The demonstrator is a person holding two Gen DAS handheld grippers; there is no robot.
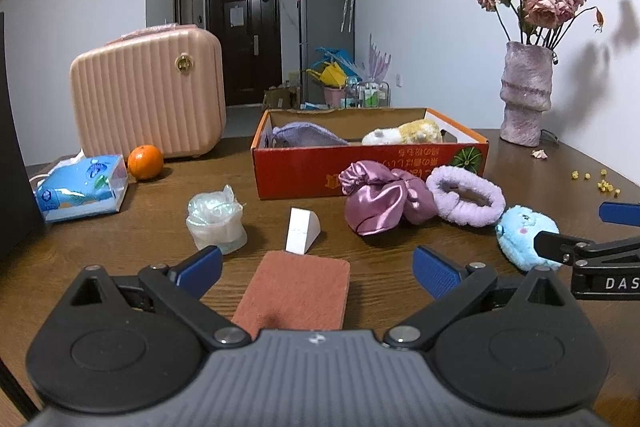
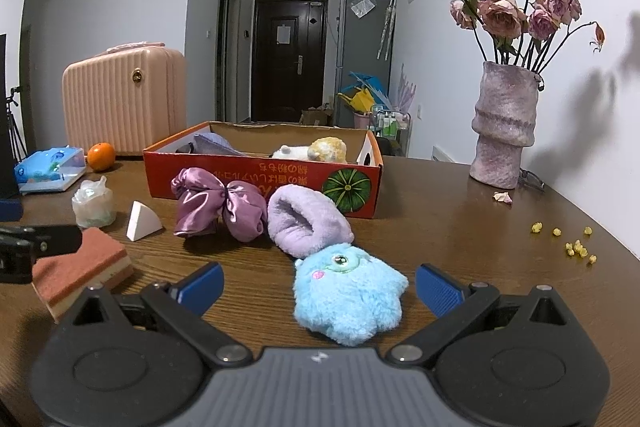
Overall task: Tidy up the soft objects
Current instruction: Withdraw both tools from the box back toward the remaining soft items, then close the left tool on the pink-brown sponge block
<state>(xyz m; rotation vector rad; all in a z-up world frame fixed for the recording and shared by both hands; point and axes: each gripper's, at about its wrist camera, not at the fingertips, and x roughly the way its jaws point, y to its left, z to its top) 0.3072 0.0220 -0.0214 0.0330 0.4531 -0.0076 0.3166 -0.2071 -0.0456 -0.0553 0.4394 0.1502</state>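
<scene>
A red cardboard box (image 1: pixel 320 175) (image 2: pixel 256 183) holds a lavender cloth (image 1: pixel 306 134) and a white-and-yellow plush (image 1: pixel 404 134) (image 2: pixel 316 149). In front of it lie a purple satin scrunchie (image 1: pixel 380 201) (image 2: pixel 218 205), a fuzzy lilac headband (image 1: pixel 466 195) (image 2: pixel 306 221) and a blue plush toy (image 1: pixel 526 233) (image 2: pixel 346 297). My left gripper (image 1: pixel 318 269) stands open over a red-brown sponge (image 1: pixel 294 293) (image 2: pixel 80 267). My right gripper (image 2: pixel 320 285) stands open around the blue plush, its blue pads (image 2: pixel 438 287) apart from the fur.
A white wedge (image 1: pixel 302 231) (image 2: pixel 142 221), a plastic-wrapped jar (image 1: pixel 216 217) (image 2: pixel 93 205), a tissue pack (image 1: pixel 82 189), an orange (image 1: pixel 145 162) and a pink case (image 1: pixel 150 93) occupy the left. A vase of dried roses (image 1: pixel 526 93) (image 2: pixel 504 127) stands at the back right, yellow crumbs (image 2: pixel 572 243) near it.
</scene>
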